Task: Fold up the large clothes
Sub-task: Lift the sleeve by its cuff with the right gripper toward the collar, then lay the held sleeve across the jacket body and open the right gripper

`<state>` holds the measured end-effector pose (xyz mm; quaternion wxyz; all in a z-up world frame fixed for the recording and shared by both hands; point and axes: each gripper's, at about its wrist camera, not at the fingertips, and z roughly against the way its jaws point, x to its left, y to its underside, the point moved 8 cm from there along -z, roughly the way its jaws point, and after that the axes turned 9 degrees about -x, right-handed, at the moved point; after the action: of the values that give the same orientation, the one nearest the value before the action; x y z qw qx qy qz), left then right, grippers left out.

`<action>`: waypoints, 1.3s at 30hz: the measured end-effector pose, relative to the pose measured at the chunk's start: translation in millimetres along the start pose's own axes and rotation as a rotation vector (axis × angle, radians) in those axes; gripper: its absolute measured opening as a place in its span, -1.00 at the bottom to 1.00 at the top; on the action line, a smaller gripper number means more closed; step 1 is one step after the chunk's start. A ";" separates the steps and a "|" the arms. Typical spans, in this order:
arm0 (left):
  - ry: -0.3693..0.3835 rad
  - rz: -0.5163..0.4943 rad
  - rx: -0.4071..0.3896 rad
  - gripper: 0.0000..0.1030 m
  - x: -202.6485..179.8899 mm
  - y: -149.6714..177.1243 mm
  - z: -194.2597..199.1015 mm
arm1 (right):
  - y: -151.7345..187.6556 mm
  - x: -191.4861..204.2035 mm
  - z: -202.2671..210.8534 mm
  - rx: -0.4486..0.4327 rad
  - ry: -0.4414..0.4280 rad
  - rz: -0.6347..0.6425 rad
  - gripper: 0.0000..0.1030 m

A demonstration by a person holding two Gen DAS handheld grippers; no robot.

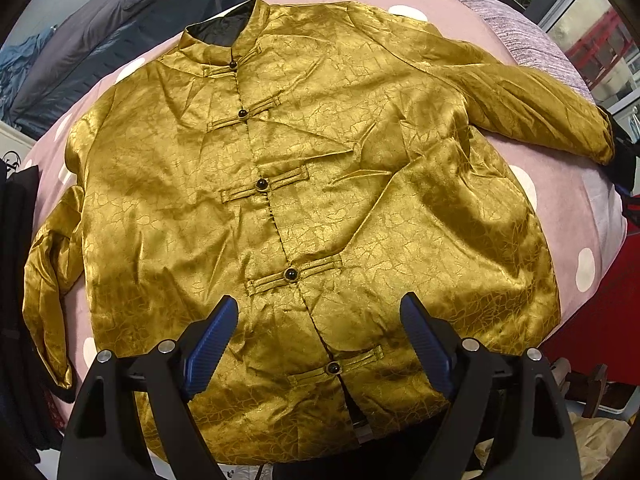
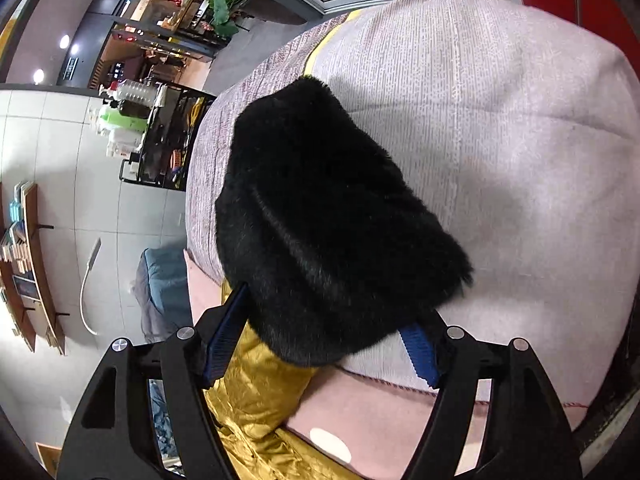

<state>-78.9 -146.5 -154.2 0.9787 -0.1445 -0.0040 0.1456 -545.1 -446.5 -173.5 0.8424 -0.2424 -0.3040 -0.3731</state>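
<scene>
A gold satin jacket (image 1: 304, 184) with black knot buttons lies face up and spread flat on a pink polka-dot cover (image 1: 576, 216). Its collar points away and both sleeves are out to the sides. My left gripper (image 1: 316, 320) is open and empty, hovering over the jacket's lower front near the hem. In the right wrist view the black fur cuff (image 2: 328, 216) of the jacket's right sleeve lies between the fingers of my right gripper (image 2: 328, 320), which stand wide apart around it. The gold sleeve (image 2: 260, 400) runs back under that gripper.
A grey textured cushion or mattress (image 2: 500, 140) lies under the cuff. Dark bedding (image 1: 120, 40) is piled beyond the collar. Dark clothes (image 1: 20, 280) hang at the left edge, a red object (image 1: 600, 320) stands at the right. Tiled floor and shelves (image 2: 28, 264) lie left of the right gripper.
</scene>
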 end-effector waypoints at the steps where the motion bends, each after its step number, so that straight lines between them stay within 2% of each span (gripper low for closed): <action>1: -0.004 0.001 -0.001 0.58 1.6 1.2 0.7 | 0.1 2.4 0.4 -0.009 0.001 0.014 0.34; 2: -0.008 0.003 0.000 0.58 3.3 2.6 1.0 | -1.2 4.6 0.3 -0.024 0.008 0.039 0.06; 3: -0.011 0.007 0.002 0.58 5.6 4.3 0.8 | -2.1 6.0 0.0 -0.033 0.011 0.049 -0.32; 4: -0.014 0.012 0.005 0.58 7.9 5.8 0.5 | -3.0 6.0 -0.2 -0.038 0.008 0.046 -0.47; 8: -0.017 0.037 0.014 0.58 15.4 11.1 -1.0 | -3.9 13.1 11.4 -0.046 0.014 0.086 -0.59; 12: -0.008 0.040 0.008 0.58 15.9 11.4 -0.3 | -2.9 48.6 32.2 -0.079 0.010 0.233 -0.62; 16: 0.006 0.037 -0.004 0.58 14.6 9.4 1.6 | 8.1 112.5 54.5 -0.113 -0.044 0.430 -0.62; 20: 0.014 0.044 -0.020 0.58 19.8 9.3 5.6 | 43.3 199.1 71.1 -0.131 -0.146 0.664 -0.62; 24: 0.007 0.075 -0.037 0.58 34.7 11.7 12.3 | 116.3 269.2 69.3 -0.076 -0.245 0.890 -0.62; 25: 0.002 0.089 -0.042 0.58 41.1 13.1 14.2 | 146.6 286.4 64.7 -0.042 -0.277 0.956 -0.62; 27: -0.008 0.118 -0.050 0.58 54.2 15.9 18.1 | 191.9 302.0 62.1 0.005 -0.320 1.039 -0.62; 29: -0.021 0.153 -0.059 0.58 69.1 20.2 21.8 | 252.1 314.9 54.1 0.088 -0.367 1.117 -0.63; 33: -0.056 0.241 -0.065 0.58 104.7 36.0 26.7 | 368.2 318.4 36.7 0.245 -0.406 1.264 -0.62; 35: -0.071 0.291 -0.062 0.58 123.5 46.3 28.7 | 414.9 313.9 30.1 0.288 -0.410 1.341 -0.62; 36: -0.076 0.308 -0.062 0.58 130.3 49.9 29.3 | 447.0 305.8 24.4 0.327 -0.404 1.402 -0.62; 39: -0.095 0.362 -0.057 0.59 152.6 66.1 29.2 | 510.4 275.7 11.5 0.369 -0.368 1.539 -0.62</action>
<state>47.0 -34.0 -150.3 0.9308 -0.1634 -0.0283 0.3259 -4.9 -263.6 -67.1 0.8258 -0.2982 -0.2424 0.4127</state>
